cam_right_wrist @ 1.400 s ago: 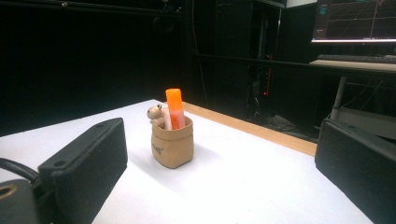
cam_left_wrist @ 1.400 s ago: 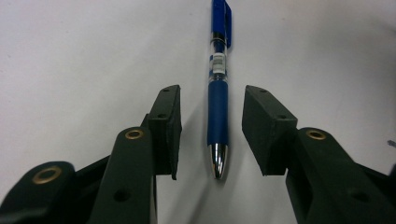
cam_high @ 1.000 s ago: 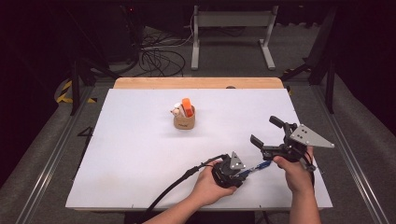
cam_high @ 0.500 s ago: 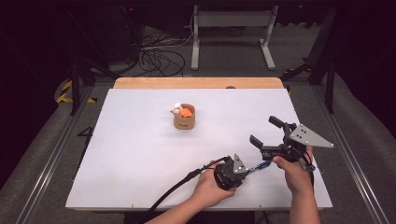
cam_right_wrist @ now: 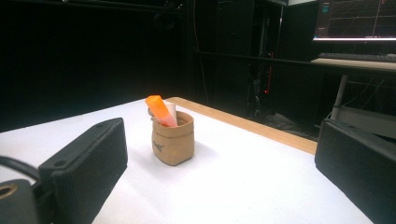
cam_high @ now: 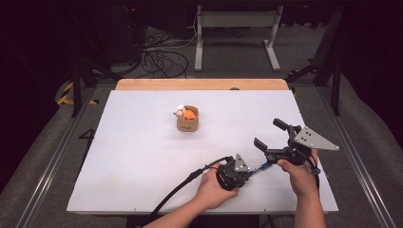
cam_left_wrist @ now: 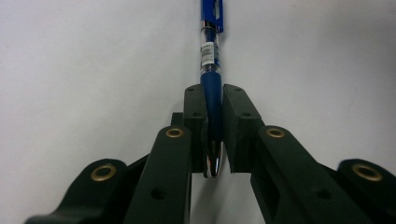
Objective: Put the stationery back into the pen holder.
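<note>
I am holding the left gripper (cam_high: 233, 173) low at about 6 o'clock on the white tabletop (cam_high: 142, 156). Its jaws are squeezing a blue pen (cam_left_wrist: 212, 98). In the left gripper view the pen is lying between the two jaws, with its silver tip near the camera and its blue clip pointing away toward 12 o'clock. The pen is lying flat on the tabletop. In the high view a bit of the blue pen (cam_high: 264, 166) is sticking out toward 3 o'clock, just beside my right hand (cam_high: 299, 173).

I am holding the right gripper (cam_high: 272, 138) at about 4 o'clock on the tabletop. Its jaws are standing wide apart and are holding nothing. They are pointing toward 10 o'clock, at a small tan pouch (cam_high: 188, 119).

The pouch is sitting upright near the middle of the tabletop, a little toward 12 o'clock, well apart from both grippers. An orange thing (cam_right_wrist: 160, 110) is leaning inside it, tilted, and something white is sitting beside it.
</note>
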Demonstrator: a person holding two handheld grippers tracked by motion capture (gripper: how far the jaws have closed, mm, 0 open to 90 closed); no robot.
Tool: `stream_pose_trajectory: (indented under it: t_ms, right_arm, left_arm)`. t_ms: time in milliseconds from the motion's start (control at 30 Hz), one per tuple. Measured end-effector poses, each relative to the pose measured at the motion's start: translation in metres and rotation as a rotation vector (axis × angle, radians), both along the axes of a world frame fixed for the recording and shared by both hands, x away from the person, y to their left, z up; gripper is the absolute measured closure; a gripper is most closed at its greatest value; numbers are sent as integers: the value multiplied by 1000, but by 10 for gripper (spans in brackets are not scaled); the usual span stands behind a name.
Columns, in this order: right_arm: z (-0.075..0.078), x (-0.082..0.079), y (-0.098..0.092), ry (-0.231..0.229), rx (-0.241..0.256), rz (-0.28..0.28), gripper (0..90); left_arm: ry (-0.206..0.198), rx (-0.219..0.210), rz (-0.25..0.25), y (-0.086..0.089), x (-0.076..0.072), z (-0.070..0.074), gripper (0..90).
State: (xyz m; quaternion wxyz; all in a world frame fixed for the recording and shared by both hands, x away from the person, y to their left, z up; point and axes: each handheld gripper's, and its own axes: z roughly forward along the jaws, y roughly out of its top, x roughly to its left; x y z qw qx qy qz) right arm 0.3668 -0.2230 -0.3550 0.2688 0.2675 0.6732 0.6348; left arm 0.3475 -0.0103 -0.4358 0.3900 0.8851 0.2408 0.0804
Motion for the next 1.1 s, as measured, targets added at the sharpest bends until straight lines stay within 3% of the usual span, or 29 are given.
stream_pose_trajectory:
  t_ms: [400,600,833,1100]
  right_arm:
    - [-1,0,3,-18,-19,24,89]
    - [-2,-1,8,-48,-65,45,113]
    - [-4,-1,13,-83,-136,44,139]
    - [-9,0,23,-109,-261,37,204]
  left_arm:
    - [8,-88,34,33,18,26,807]
    - [10,-109,38,47,23,37,807]
    - [-1,-101,24,61,28,50,807]
    - [3,-111,21,72,32,61,806]
